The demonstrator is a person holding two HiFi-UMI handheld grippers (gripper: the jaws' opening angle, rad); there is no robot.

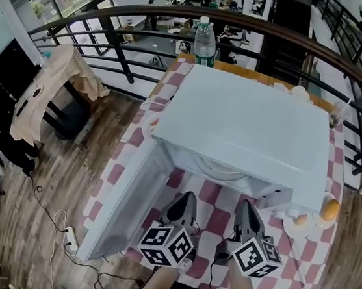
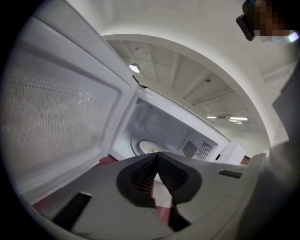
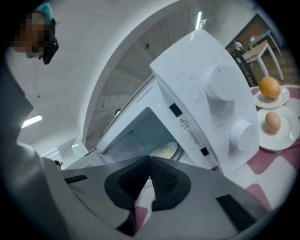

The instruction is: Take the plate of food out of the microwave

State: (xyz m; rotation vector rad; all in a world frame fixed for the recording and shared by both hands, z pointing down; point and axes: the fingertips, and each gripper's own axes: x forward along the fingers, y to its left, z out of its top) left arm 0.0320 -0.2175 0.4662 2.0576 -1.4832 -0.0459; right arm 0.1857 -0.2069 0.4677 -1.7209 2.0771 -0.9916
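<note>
**Item:** plate of food (image 3: 165, 151).
**Location:** inside the microwave (image 1: 248, 129), on the cavity floor, near the middle.
**Appearance:** round, with a pale rim and a low yellowish heap on top. Kind of food too small to tell. Seen only in part: past the jaw tips in both gripper views, and as a curved edge under the microwave's front lip in the head view.

**Task status:** early.
- Done: door (image 1: 125, 199) swung wide open, standing out from the microwave's left front corner, cavity exposed.
- Left: reach into the microwave, take the rim, draw the plate out and set it down outside. Plate untouched so far.

**Left gripper** (image 1: 183, 207): in front of the microwave's opening, outside the cavity, aimed into it. Jaws pressed together, nothing between them.

**Right gripper** (image 1: 249, 216): also in front of the opening, nearer the microwave's control panel. Jaws together, empty.

**Judgement:** both pairs of jaws need parting before any hold on the rim.

**Other stock:**
- Orange (image 3: 270, 87) and egg (image 3: 272, 122), each on a small dish, just right of the microwave's front corner.
- Water bottle (image 1: 205, 42), behind the microwave.
- Checked cloth (image 1: 214, 197), beneath the microwave.
</note>
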